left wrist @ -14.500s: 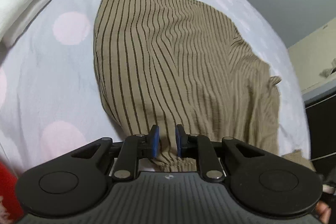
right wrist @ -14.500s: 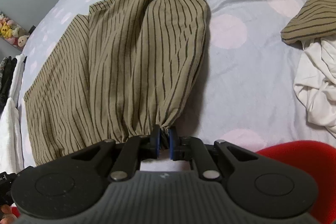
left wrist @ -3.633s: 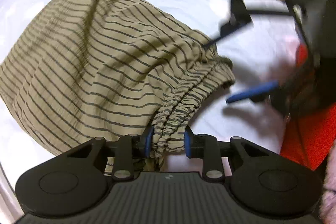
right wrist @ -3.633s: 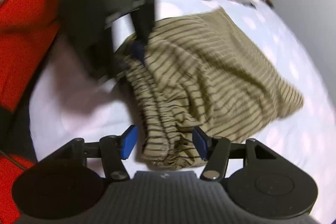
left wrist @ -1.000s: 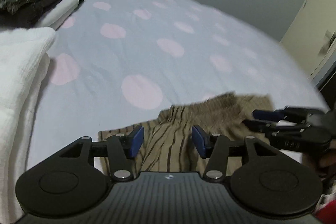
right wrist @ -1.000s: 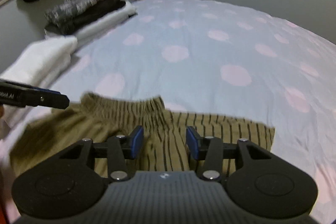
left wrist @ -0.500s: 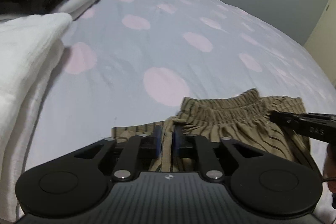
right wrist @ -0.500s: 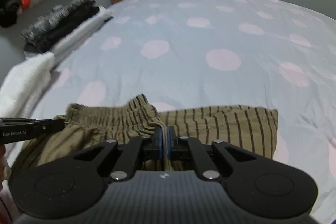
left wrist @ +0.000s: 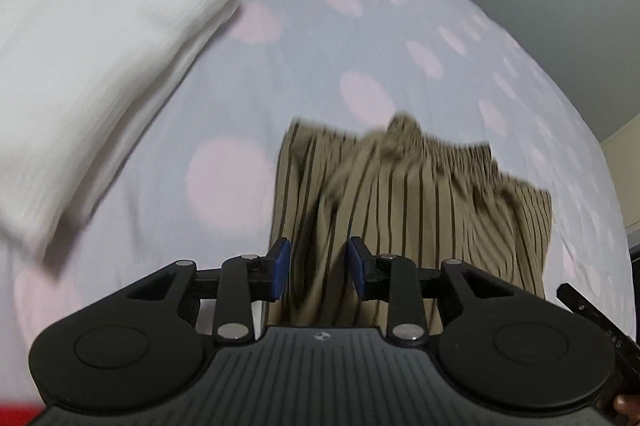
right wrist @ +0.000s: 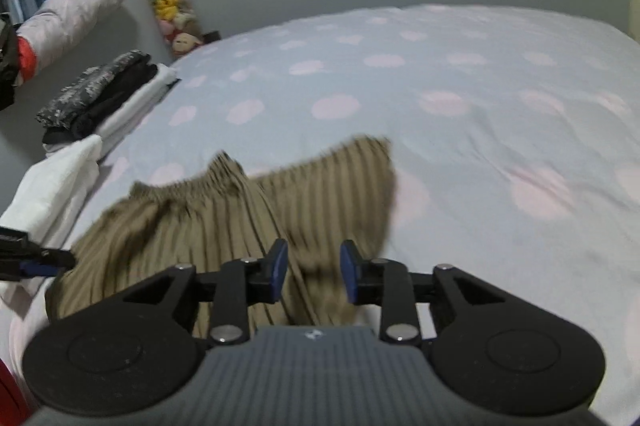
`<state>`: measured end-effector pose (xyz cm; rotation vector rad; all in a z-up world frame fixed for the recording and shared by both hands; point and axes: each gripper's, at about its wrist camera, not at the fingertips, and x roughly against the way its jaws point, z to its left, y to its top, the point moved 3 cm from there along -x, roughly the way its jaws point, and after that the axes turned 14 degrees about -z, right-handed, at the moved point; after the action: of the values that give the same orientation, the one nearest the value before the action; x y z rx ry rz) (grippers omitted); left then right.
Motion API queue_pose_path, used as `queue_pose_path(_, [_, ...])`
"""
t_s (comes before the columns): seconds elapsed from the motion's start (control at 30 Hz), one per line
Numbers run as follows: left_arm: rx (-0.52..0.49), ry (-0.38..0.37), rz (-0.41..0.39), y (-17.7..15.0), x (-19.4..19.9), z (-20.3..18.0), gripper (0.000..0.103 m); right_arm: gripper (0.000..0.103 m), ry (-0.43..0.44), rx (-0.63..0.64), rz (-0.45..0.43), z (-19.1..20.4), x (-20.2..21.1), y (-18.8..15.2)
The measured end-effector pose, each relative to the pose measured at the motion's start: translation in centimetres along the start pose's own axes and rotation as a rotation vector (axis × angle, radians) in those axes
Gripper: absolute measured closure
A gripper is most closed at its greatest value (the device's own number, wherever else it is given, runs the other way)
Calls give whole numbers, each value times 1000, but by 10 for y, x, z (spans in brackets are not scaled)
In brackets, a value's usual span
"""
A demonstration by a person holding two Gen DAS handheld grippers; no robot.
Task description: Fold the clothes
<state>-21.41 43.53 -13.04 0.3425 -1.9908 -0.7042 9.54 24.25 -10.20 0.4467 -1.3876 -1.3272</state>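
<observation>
1. Two grippers, both over one garment: the striped tan shorts point(left wrist: 408, 210) sit lower centre in the left wrist view, lying on the polka-dot bedsheet point(left wrist: 360, 38). In the right wrist view they fill lower left to centre.
2. Left gripper point(left wrist: 319, 270): jaws parted to a moderate gap, blue pads either side of the cloth with air showing. Nothing pinched as far as I can tell. Fabric passes under and between the fingers, so it reads as released, not held.
3. Right gripper point(right wrist: 313, 270): same state, jaws apart, pads clear of the fabric. The shorts' near edge runs below it.
4. Why placed so: the shorts look doubled over, elastic waistband at the far edge in both views, lying as a compact block. My read is a fold laid down and let go.
5. Pose: both tools point forward, away from the person, tilted down at the bed and side by side. The right tool's tip shows at the lower right edge of the left view; the left tool's tip shows at mid left of the right view.
6. White folded cloth point(left wrist: 92, 66) fills the upper left of the left view, beside the shorts, not touching. A dark folded stack point(right wrist: 100, 94) sits left of centre in the right view, well apart.
7. Cloth edges are motion-blurred, so exact contact is uncertain.
</observation>
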Motion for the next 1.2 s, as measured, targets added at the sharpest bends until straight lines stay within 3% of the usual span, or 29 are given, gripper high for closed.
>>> queue_pose_path(0.13, [-66, 35, 75, -17, 12, -7, 67, 64, 13, -83, 62, -11, 12, -4])
queue_pose_path(0.27, [-147, 79, 181, -27, 5, -14, 66, 60, 35, -36, 139, -6, 15, -18])
queue_pose_path(0.33, [-197, 110, 201, -32, 4, -19, 67, 65, 27, -42, 142, -6, 15, -18])
queue_pose_path(0.37, [-227, 128, 207, -34, 4, -21, 72, 81, 23, -45, 144, -6, 16, -18])
queue_pose_path(0.4, [-254, 138, 211, -36, 4, -24, 87, 92, 19, -49, 146, -6, 16, -18])
queue_pose_path(0.5, [-312, 191, 186, -38, 8, -30, 102, 98, 7, -58, 150, -6, 16, -18])
queue_pose_path(0.63, [-329, 241, 144, -35, 17, -30, 103, 99, -10, -70, 157, -6, 17, -18])
queue_pose_path(0.8, [-352, 366, 195, -34, 8, -23, 103, 99, -69, -51, 242, -5, 7, -29])
queue_pose_path(0.87, [-322, 397, 160, -27, 17, -20, 103, 99, -84, -71, 272, -10, 4, -34])
queue_pose_path(0.97, [-286, 395, 55, -10, 41, -24, 102, 95, -214, -44, 264, -23, 10, -31])
queue_pose_path(1.07, [-241, 310, -67, 4, 59, -35, 102, 95, -139, -160, 167, -36, 22, -18])
queue_pose_path(1.2, [-274, 176, -189, 6, 55, -57, 102, 94, -2, -99, 16, -8, 23, -8])
